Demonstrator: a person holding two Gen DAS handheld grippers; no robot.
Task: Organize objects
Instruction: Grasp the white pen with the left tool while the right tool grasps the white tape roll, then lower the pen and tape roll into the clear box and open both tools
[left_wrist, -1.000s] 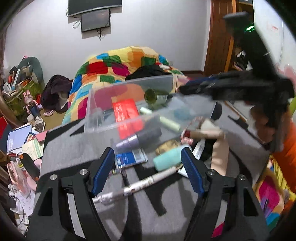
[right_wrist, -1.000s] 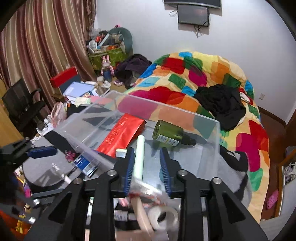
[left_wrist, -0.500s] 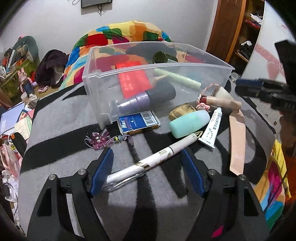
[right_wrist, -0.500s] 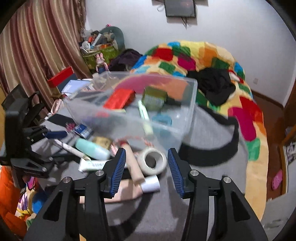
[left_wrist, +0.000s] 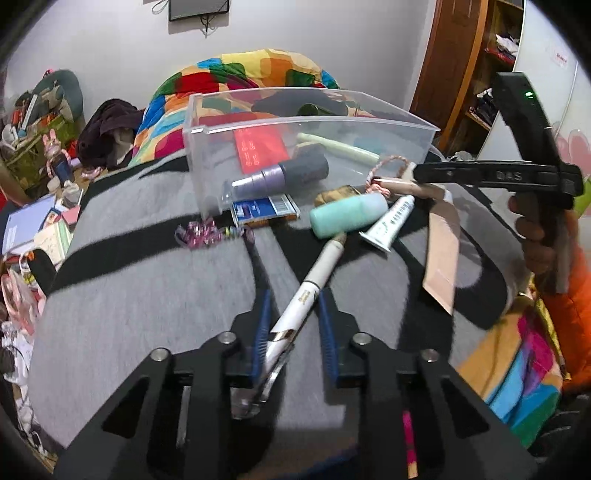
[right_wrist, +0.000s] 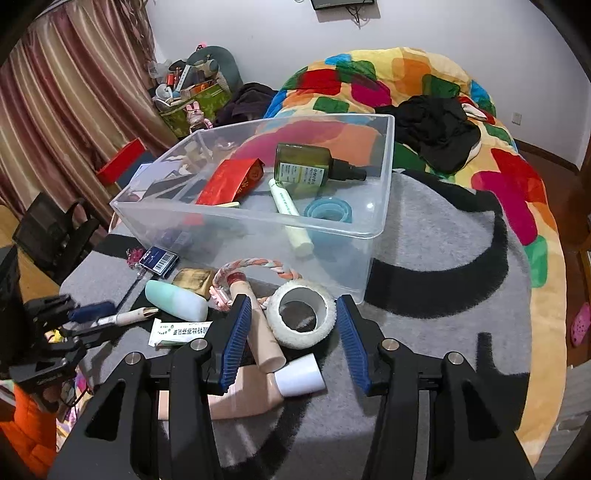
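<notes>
Even indoor light fills both views, soft glare glints on the clear bin (right_wrist: 373, 221), the left view smears with motion blur near its fingers, and heavy fisheye bending rounds every edge into black corners.

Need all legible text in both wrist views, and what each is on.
"Max": blue box with a barcode, in front of the clear bin.
"DAS": side of the right gripper, partly legible only.
White tube: green characters, too blurred to read.
Green bottle: label text too small.
Red packet: gold print, unreadable.
White pen: small print, blurred.
</notes>
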